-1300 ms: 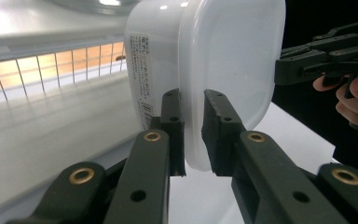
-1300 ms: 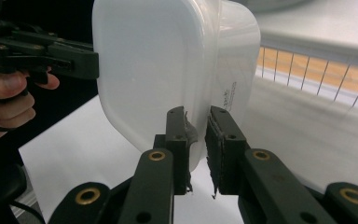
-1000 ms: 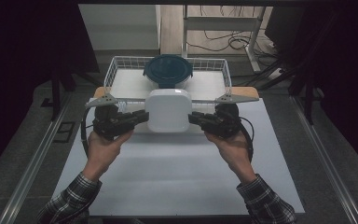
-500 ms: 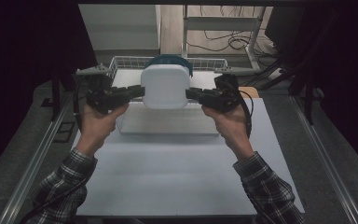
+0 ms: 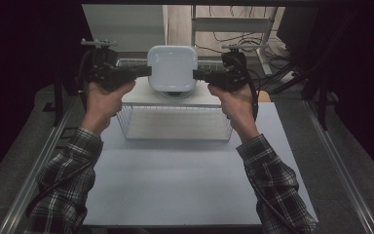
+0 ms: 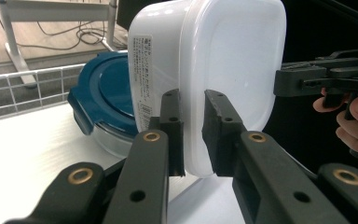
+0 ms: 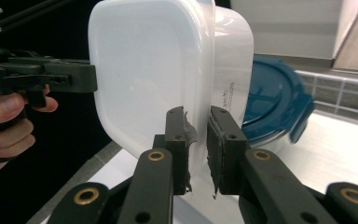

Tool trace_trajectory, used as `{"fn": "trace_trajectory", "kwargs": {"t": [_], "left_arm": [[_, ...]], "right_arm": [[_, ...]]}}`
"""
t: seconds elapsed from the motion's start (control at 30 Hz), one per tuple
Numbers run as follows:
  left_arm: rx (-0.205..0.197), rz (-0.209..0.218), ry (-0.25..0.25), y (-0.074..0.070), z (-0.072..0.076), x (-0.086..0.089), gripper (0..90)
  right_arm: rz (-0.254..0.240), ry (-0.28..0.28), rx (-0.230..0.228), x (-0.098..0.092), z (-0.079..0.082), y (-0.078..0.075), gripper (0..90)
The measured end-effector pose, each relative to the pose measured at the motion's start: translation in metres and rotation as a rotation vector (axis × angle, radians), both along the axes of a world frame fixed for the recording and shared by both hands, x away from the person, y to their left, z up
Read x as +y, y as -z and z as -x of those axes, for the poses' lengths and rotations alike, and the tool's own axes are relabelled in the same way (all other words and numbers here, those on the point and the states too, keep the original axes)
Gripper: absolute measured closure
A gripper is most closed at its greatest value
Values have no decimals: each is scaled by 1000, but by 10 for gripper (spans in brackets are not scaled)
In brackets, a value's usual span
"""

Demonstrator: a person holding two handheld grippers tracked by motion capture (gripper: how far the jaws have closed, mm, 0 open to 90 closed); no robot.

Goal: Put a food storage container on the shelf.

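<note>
Moved: since a second ago both hands have lifted the white container off the tabletop; it now hangs tipped on edge above the wire basket.
Container: probably light, stiff, smooth plastic, likely slippery; the lid rim is the best hold.
Left hand-held gripper: clamped on the rim.
Right hand-held gripper: clamped on the opposite rim.

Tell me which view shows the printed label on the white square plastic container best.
The left gripper view: the label runs down the white square plastic container's side wall, just above the left gripper's jaws. The right gripper view gives a thin strip of print on the far side wall. The high view shows the container's flat face, no label.
</note>
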State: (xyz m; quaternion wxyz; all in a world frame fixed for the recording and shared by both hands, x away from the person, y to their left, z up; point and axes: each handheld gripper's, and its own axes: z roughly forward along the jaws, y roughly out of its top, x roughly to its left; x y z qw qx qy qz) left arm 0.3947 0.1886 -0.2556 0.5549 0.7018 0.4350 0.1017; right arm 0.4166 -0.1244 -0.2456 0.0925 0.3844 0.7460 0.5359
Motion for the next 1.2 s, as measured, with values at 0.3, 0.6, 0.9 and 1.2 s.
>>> {"fn": "trace_trajectory", "kwargs": {"t": [0.3, 0.6, 0.9, 1.2], "left_arm": [[30, 24, 0, 0, -18, 2, 763], [14, -8, -40, -1, -27, -8, 631], [21, 28, -60, 4, -39, -8, 616], [15, 9, -101, 3, -49, -13, 576]], "right_arm": [[6, 12, 38, 3, -18, -6, 765], [-16, 42, 47, 9, -33, -7, 674], [-18, 66, 52, 13, -45, -4, 607], [-22, 103, 29, 17, -51, -1, 562]]}}
